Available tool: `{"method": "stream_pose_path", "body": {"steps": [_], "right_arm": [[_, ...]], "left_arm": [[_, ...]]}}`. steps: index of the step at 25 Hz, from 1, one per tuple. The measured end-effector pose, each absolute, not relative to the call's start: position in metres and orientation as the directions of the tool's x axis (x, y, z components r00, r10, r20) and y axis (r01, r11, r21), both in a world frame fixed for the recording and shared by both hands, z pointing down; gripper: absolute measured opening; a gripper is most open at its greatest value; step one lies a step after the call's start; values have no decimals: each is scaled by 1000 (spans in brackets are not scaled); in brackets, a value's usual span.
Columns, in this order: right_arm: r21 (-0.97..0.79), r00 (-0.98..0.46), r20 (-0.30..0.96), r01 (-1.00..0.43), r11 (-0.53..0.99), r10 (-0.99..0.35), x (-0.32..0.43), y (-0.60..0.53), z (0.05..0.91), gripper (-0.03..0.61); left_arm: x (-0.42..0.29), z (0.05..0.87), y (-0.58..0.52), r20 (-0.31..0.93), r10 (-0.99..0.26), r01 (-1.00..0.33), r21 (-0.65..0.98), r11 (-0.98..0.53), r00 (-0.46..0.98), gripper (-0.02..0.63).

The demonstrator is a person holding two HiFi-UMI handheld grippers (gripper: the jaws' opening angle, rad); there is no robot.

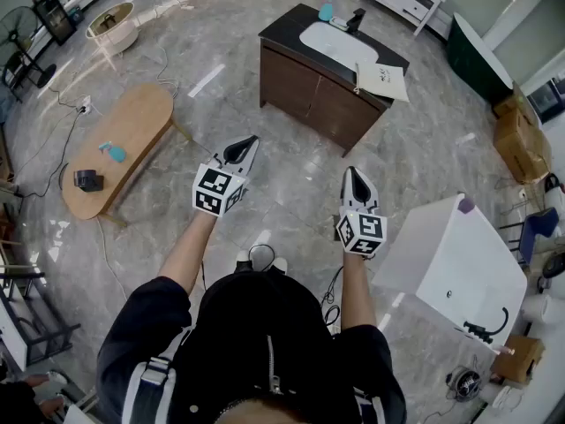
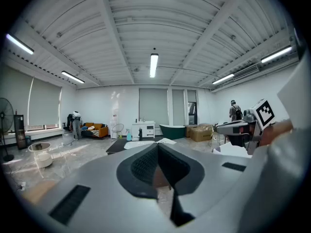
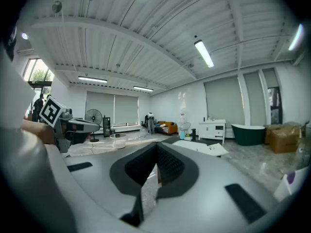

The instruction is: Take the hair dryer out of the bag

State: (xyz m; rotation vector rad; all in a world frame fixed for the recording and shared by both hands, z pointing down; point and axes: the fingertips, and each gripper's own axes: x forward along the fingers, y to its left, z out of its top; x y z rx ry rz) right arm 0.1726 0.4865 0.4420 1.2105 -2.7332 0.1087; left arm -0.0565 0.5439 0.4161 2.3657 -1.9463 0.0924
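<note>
- A large open hall set up as a test studio, with home furniture standing loose and far apart on a polished grey marble-look floor (image 1: 291, 184).
- Bathroom pieces stand unplumbed in mid-room: a dark wooden vanity cabinet with a white basin (image 1: 328, 87) and a dark green bathtub (image 1: 477, 56).
- Living-room pieces share the space: an oval light wooden low table (image 1: 119, 148) and an orange sofa (image 2: 95, 129) by the far wall.
- The white ribbed ceiling with long strip lights (image 2: 154, 64) looks industrial.
- Brown cardboard boxes (image 1: 519, 135) are stacked at the side.
- Black cables (image 1: 331, 291) trail across the floor.
- A black standing fan (image 3: 93, 116) stands near windows with white roller blinds (image 2: 43, 103).
</note>
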Motion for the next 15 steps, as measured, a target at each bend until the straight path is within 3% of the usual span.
{"method": "stream_pose_path", "body": {"steps": [12,15], "right_arm": [[-14,-648,144,-757,653,-748,169,483,440,33],[-13,-646,139,-759,650,-751,169,485,441,83]], "left_arm": [[-64,428,544,98,-972,-976,56,-211,216,31],[-65,430,545,93,-971,-975,69,-214,219,122]]}}
